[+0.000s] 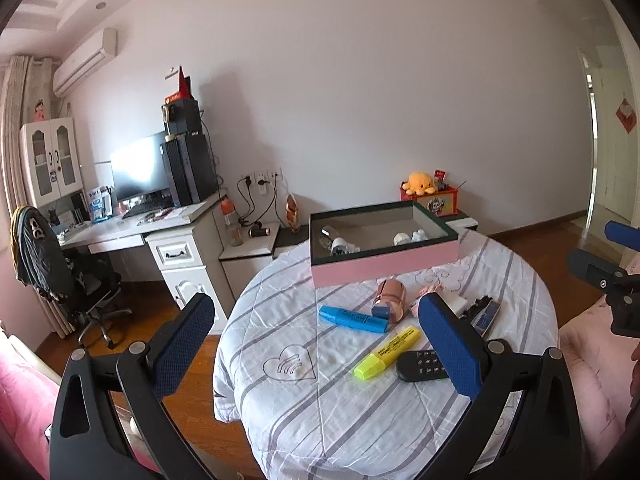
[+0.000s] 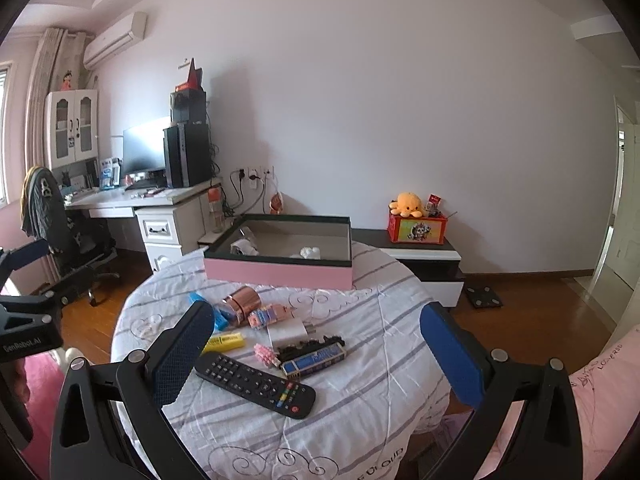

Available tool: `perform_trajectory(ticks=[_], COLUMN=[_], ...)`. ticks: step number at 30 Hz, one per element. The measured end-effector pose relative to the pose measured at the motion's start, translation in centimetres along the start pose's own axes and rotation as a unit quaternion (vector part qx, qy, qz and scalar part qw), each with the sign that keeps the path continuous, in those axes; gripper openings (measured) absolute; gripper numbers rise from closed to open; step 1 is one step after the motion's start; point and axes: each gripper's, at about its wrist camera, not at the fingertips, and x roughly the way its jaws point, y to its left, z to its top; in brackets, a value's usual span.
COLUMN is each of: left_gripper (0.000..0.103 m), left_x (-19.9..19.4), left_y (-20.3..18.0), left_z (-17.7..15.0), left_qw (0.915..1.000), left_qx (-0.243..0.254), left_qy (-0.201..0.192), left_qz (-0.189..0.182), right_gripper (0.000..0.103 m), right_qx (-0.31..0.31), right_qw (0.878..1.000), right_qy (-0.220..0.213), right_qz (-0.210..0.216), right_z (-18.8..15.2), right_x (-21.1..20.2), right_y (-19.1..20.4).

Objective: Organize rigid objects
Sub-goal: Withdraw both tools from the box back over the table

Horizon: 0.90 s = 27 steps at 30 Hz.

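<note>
Clutter is the trouble on this round table [image 2: 360, 420]: the loose things lie packed together near the middle of the striped cloth, while the pink box [image 2: 280, 274] they presumably belong in sits at the far edge, with a few small pale items already inside. Both grippers hover above the near edge, empty. The left gripper [image 1: 316, 344] has its jaws spread wide with nothing between them; the right gripper [image 2: 316, 350] is just as wide and just as bare.

My worry is the crowding. The black remote [image 2: 256, 384] lies touching or nearly touching the blue patterned case [image 2: 314, 356] and the small pink piece [image 2: 266, 354], so a wide jaw coming down for one could shove its neighbours. The copper cylinder [image 2: 240, 306] lies on its side, and I'd guess a nudge could send it rolling toward the blue highlighter [image 1: 354, 317] or off the cloth. The yellow highlighter [image 1: 386, 352] rests close to the remote too. The soft, wrinkled cloth may drag under a fingertip and shift everything.
</note>
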Motion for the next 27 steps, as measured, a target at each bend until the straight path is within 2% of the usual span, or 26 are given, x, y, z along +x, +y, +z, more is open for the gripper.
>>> perform_trajectory(ticks=[14,27], left_gripper=[0.103,0.103], left_x=[6.5,11.8], left_y=[-1.1,-1.6], left_z=[-3.4,-4.6], left_qw=[0.9955,0.9895], left_qx=[0.02,0.018], left_qy=[0.09,0.14], left_qz=[-0.02,-0.031], right_gripper=[0.103,0.103], right_qx=[0.012,0.006], right_qw=[0.997,0.989], right_qy=[0.077,0.144], right_qz=[0.0,0.01], right_z=[-3.4,-5.0], right_x=[5.9,13.1], right_y=[-0.9,-1.2])
